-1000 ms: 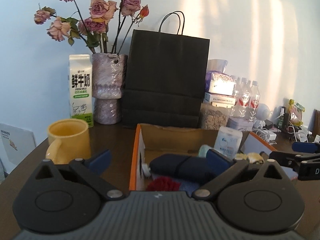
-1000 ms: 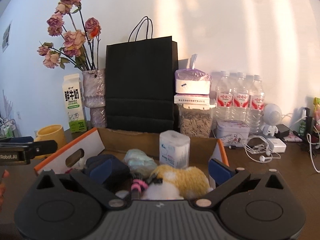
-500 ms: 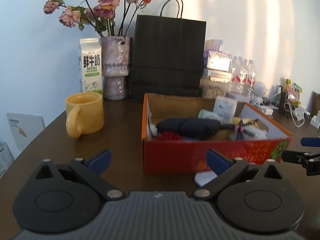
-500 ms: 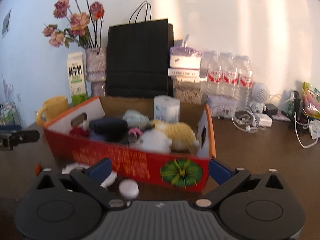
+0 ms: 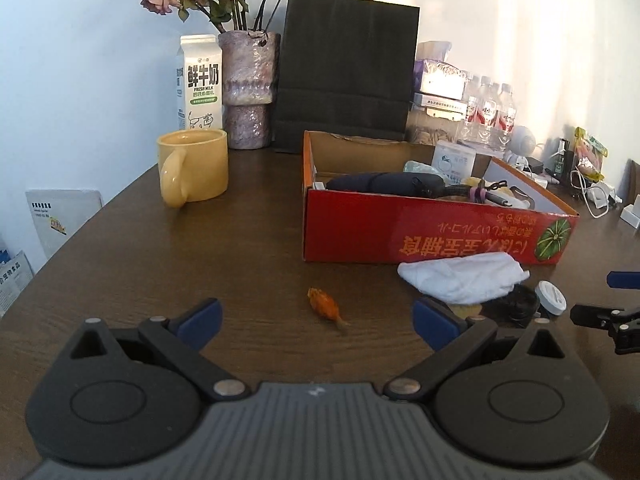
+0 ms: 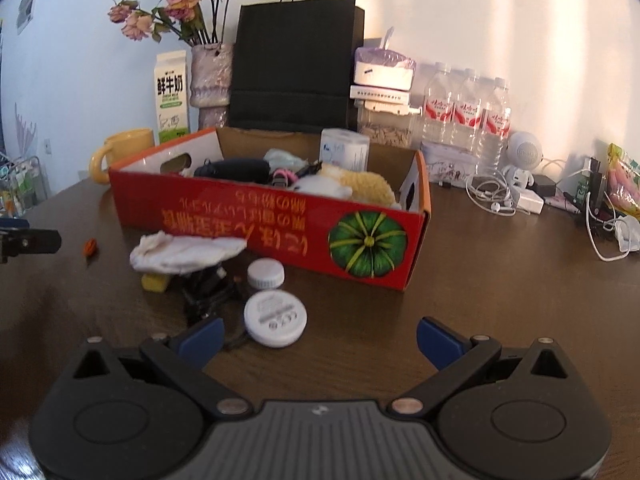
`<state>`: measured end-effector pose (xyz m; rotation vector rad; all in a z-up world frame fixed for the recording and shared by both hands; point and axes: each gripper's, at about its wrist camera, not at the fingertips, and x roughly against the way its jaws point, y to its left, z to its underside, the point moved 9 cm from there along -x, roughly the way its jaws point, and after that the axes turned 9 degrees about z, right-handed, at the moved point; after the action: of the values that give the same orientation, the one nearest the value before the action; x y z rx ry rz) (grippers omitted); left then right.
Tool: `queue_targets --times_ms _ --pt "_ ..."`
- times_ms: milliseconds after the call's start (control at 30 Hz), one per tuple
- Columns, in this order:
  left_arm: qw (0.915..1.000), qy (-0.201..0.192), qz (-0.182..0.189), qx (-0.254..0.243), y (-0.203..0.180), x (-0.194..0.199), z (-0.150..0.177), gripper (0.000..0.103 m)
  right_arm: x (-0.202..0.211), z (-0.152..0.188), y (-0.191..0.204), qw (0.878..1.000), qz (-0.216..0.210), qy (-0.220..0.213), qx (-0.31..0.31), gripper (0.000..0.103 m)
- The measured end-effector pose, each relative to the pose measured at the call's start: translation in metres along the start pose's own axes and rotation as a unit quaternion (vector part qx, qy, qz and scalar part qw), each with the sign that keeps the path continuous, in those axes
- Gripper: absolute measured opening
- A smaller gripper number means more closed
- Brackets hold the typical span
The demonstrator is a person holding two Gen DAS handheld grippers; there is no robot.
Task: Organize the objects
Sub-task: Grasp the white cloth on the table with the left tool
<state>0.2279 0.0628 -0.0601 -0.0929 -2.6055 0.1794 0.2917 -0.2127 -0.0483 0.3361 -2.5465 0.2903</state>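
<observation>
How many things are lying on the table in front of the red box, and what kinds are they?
White cloth: 1
White round lids: 2
Yellow block: 1
Black cord bundle: 1
Small orange thing: 1
Total: 6

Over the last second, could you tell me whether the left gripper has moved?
Yes. The left gripper has pulled back and away from the red box: earlier it hovered over the box's contents, and now bare table lies between them, jaws open and empty.
</observation>
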Motion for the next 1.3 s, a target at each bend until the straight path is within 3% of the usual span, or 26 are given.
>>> queue_targets --times_ms 200,500,667,767,1133,1300 --pt "0.9999 0.004 0.011 -0.011 -0.017 -0.002 0.0 0.103 -0.001 -0.001 0.002 1.0 0.0 -0.002 -0.002 0.103" --pt "0.997 0.022 0.063 -0.039 -0.085 -0.039 -0.007 0.103 -0.013 -0.007 0.003 1.0 -0.017 -0.005 -0.01 0.101" --pt "0.9959 0.042 0.061 -0.053 -0.109 -0.067 -0.009 0.103 -0.018 -0.008 0.001 0.999 -0.032 0.001 -0.017 0.086" --pt "0.9943 0.057 0.062 -0.065 -0.119 -0.081 -0.007 0.103 -0.019 -0.006 0.004 0.999 -0.04 0.002 -0.008 0.084" --pt "0.9907 0.097 0.062 -0.072 -0.117 -0.11 0.0 0.103 -0.026 -0.004 0.005 0.998 -0.055 0.015 -0.001 0.077" --pt "0.9894 0.102 0.066 -0.08 -0.115 -0.112 0.0 0.103 -0.031 -0.004 0.012 0.997 -0.072 0.021 0.02 0.065"
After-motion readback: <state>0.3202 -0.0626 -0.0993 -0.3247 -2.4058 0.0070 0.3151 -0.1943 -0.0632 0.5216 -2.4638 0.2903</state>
